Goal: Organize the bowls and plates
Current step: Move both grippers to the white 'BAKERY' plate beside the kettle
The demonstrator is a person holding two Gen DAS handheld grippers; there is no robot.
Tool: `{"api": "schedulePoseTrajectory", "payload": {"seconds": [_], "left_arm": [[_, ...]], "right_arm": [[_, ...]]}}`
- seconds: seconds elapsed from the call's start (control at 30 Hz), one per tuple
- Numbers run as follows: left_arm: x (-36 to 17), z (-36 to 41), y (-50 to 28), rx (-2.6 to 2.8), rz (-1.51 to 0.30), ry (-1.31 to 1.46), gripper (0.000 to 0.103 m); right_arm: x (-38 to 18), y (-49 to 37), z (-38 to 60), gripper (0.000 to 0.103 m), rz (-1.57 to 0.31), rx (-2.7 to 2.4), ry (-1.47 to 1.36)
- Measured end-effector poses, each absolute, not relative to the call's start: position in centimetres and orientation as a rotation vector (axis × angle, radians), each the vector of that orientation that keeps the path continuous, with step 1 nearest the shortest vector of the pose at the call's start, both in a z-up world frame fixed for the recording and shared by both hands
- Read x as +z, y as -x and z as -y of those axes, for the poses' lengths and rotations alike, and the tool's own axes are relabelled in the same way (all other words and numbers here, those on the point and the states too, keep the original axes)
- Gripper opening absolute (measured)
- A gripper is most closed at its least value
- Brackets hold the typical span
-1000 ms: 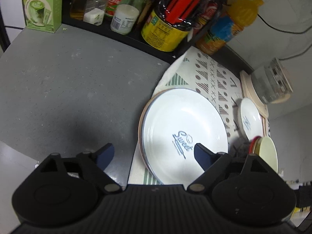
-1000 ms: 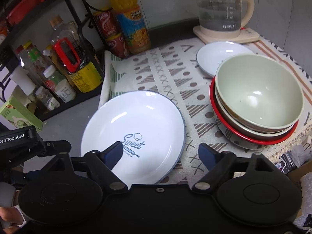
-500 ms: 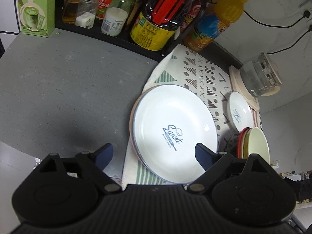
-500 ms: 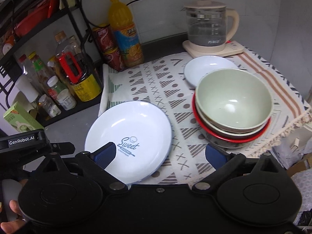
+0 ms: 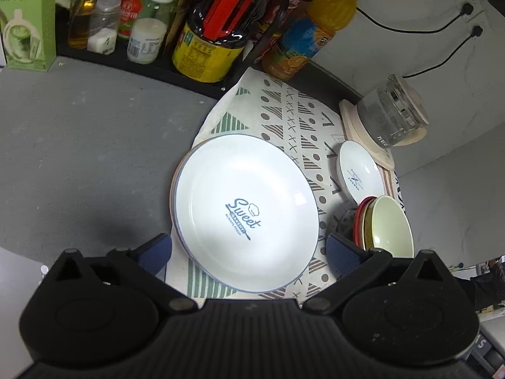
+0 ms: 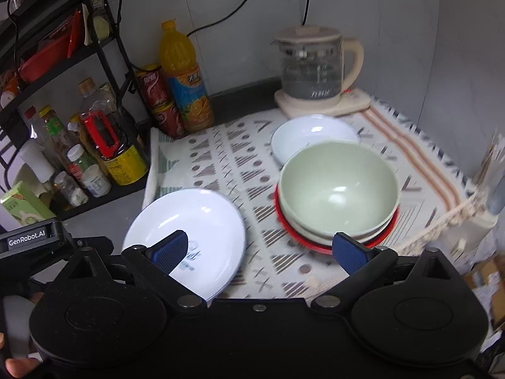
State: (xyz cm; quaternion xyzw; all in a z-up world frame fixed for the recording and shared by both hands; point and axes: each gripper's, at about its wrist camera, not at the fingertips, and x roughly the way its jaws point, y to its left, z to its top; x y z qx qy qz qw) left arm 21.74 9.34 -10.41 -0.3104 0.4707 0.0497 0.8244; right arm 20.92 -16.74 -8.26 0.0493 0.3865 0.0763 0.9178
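The large white plate [image 5: 246, 211], printed "Sweet Bakery" in blue, lies on the near left part of the patterned cloth [image 5: 293, 117], its left rim reaching the cloth's edge beside the grey countertop [image 5: 88, 145]. A second rim shows just under its left side, so it sits on at least one more plate. In the right wrist view the same plate [image 6: 189, 221] lies left of the stack of bowls [image 6: 337, 192]: a pale green bowl nested on top, a cream one beneath it and a red rim at the bottom. The left wrist view shows that stack [image 5: 385, 224] at the cloth's right edge, well apart from the large plate. A small white plate [image 6: 312, 135] rests just behind the bowls, its near rim hidden by the green bowl; from the left wrist it [image 5: 359, 173] lies between the stack and the kettle.

The left gripper [image 5: 249, 248] hovers above the near rim of the large plate, jaws spread wide, holding nothing. The right gripper [image 6: 262, 249] also stands wide apart and empty over the cloth between plate and bowls; its left blue pad [image 6: 170, 249] overlaps the plate in the view.

Behind the cloth stand a glass kettle [image 6: 312, 69] on its cream base, an orange drink bottle [image 6: 183, 75], red cans [image 6: 157, 98] and a black rack [image 6: 94, 31]. On its lowest shelf are a yellow-labelled oil bottle [image 5: 214, 28] with a red handle, small jars and a green carton [image 5: 26, 22].
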Motion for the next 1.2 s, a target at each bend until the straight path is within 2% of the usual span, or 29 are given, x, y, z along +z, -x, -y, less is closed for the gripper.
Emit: {"api": "schedulePoseTrajectory", "payload": {"seconds": [0.13, 0.2, 0.53, 0.87, 1.2], "left_arm": [[-10.4, -8.5, -22.5, 0.094, -1.007, 0.663, 0.103], [-10.4, -7.9, -23.0, 0.088, -1.012, 0.649, 0.103], [-10.2, -4.7, -26.7, 0.077, -1.002, 0.601, 0.103], [-8.4, -1.8, -32.3, 0.113, -0.97, 0.568, 0.103], [-10.1, 1.2, -39.0, 0.152, -1.006, 0.594, 0.103]], "right_arm": [[-8.0, -21.5, 18.0, 0.099, -0.785, 0.158, -0.134], [-8.0, -22.0, 18.8, 0.103, -0.781, 0.147, -0.163], [-8.0, -25.3, 22.3, 0.103, -0.759, 0.124, -0.253], [-6.8, -33.1, 24.8, 0.103, -0.77, 0.141, -0.199], [-7.7, -41.8, 29.4, 0.103, -0.861, 0.175, -0.259]]}}
